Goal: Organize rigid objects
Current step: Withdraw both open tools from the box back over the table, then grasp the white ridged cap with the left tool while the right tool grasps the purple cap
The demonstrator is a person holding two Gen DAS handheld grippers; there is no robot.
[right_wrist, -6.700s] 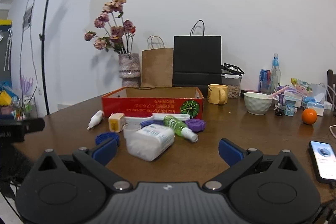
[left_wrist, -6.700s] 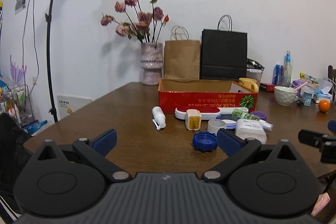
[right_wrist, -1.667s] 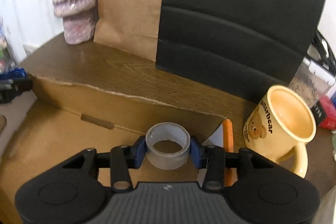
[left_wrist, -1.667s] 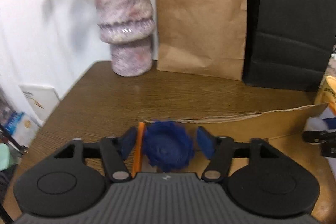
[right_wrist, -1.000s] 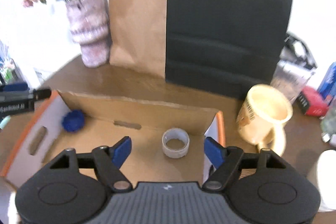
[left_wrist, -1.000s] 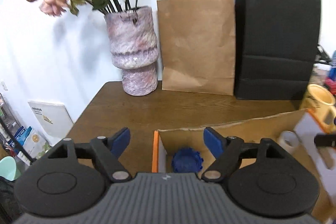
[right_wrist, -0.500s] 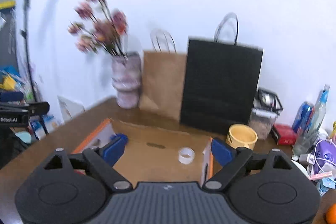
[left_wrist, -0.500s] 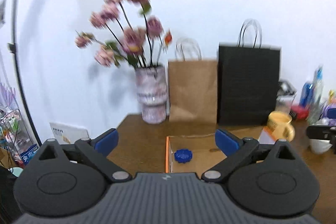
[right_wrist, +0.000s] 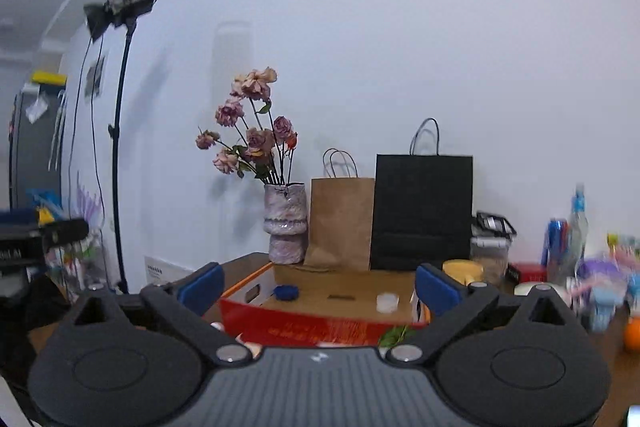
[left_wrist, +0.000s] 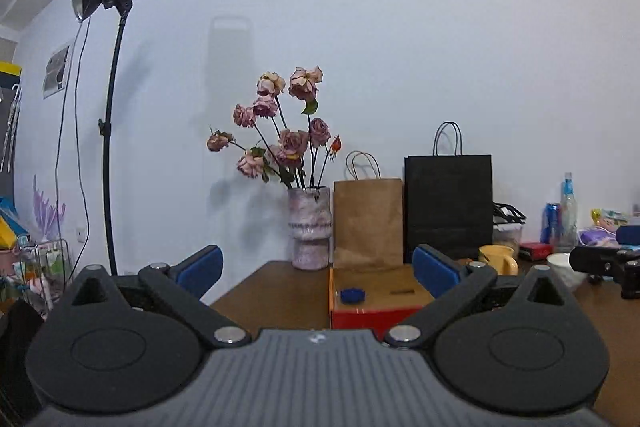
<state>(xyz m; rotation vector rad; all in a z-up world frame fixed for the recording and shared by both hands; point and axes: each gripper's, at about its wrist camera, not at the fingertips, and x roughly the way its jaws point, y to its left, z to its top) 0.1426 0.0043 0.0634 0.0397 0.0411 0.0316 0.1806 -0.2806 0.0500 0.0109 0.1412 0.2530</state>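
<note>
A red cardboard box (left_wrist: 372,315) stands on the brown table, also in the right wrist view (right_wrist: 320,325). A blue cap (left_wrist: 352,294) lies inside at its left end; it also shows in the right wrist view (right_wrist: 286,292). A pale tape roll (right_wrist: 387,301) lies inside toward the right end. My left gripper (left_wrist: 318,263) is open and empty, held back and above the box. My right gripper (right_wrist: 316,281) is open and empty, also back from the box. The other loose objects in front of the box are hidden behind the gripper bodies.
A vase of dried flowers (left_wrist: 310,233), a brown paper bag (left_wrist: 367,221) and a black bag (left_wrist: 448,207) stand behind the box. A yellow mug (left_wrist: 496,259), a white bowl (left_wrist: 562,267), bottles and an orange (right_wrist: 633,335) sit to the right. A light stand (left_wrist: 110,131) is at left.
Both grippers let go of the blue cap and the tape roll in the box, opened wide, then drew back and up away from the box.
</note>
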